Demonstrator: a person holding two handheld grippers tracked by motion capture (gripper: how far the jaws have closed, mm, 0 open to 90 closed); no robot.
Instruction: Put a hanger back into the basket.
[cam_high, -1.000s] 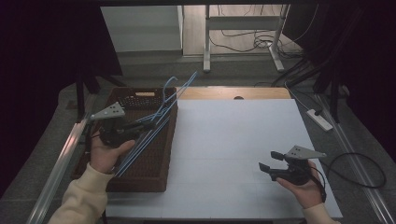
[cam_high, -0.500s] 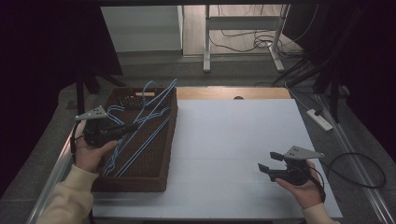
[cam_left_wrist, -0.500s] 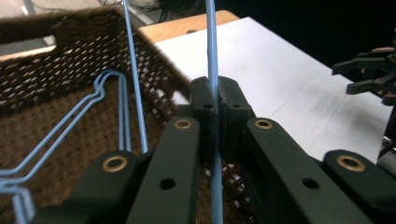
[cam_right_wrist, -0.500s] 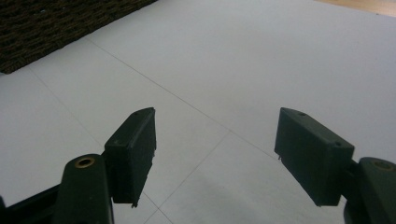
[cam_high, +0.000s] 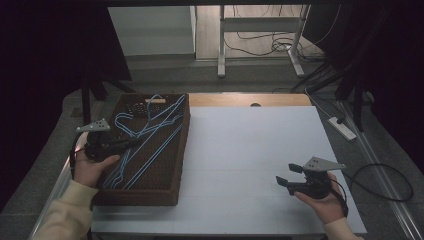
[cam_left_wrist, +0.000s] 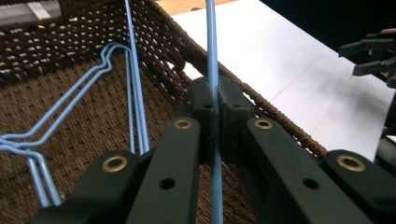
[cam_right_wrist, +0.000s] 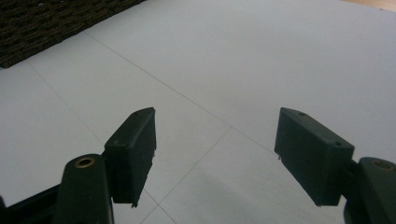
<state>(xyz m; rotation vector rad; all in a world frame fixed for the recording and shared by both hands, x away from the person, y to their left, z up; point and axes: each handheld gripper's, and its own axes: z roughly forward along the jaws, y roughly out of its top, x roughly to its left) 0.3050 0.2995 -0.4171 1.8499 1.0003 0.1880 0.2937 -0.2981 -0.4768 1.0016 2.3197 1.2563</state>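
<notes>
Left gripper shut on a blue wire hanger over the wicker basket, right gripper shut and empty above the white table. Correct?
Not quite: the right gripper is open, its jaws standing wide apart with nothing between them, as the right gripper view shows. The rest holds: left gripper shut on a blue hanger over the basket, right gripper above the white table.

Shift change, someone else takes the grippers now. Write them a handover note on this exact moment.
Left gripper: shut on a blue wire hanger, low inside the brown wicker basket.
Right gripper: open, holding nothing, over the white table near its right front corner.
Things: the other blue hangers lie in a loose pile in the basket.
Done: no hanger lies on the table.
Left: judging by the grip, either release this hanger into the basket or lift it out.
</notes>
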